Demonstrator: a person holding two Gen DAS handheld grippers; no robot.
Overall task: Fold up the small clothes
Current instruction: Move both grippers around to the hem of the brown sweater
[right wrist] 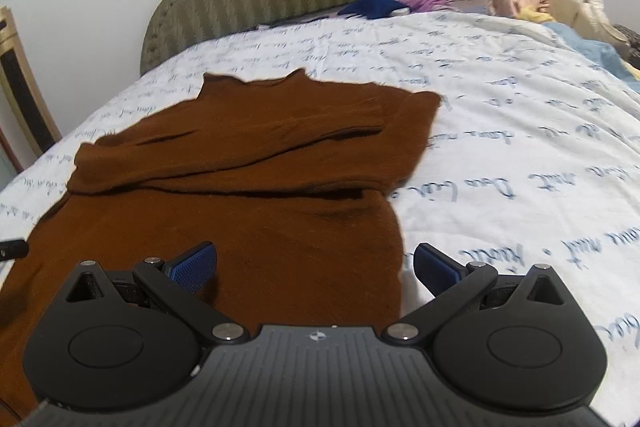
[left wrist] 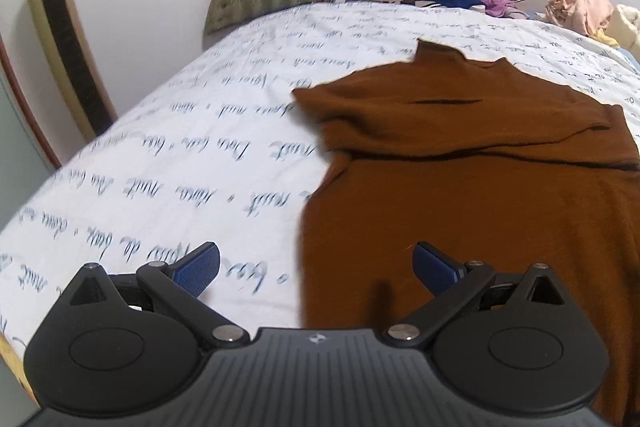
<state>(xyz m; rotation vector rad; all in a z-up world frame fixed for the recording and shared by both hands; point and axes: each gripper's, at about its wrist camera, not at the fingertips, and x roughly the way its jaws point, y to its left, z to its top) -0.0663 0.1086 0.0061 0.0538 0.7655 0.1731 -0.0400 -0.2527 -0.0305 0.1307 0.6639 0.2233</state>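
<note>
Tongs of the left hand (left wrist: 316,267) gaped empty, straddling the left side edge of the brown sweater (left wrist: 460,187), which lay flat on the bed (left wrist: 160,167), sleeves folded across. Right tongs (right wrist: 316,267) likewise stood open astride the right edge. Pinching both hem corners together, evenly, would likely fold it square.
</note>
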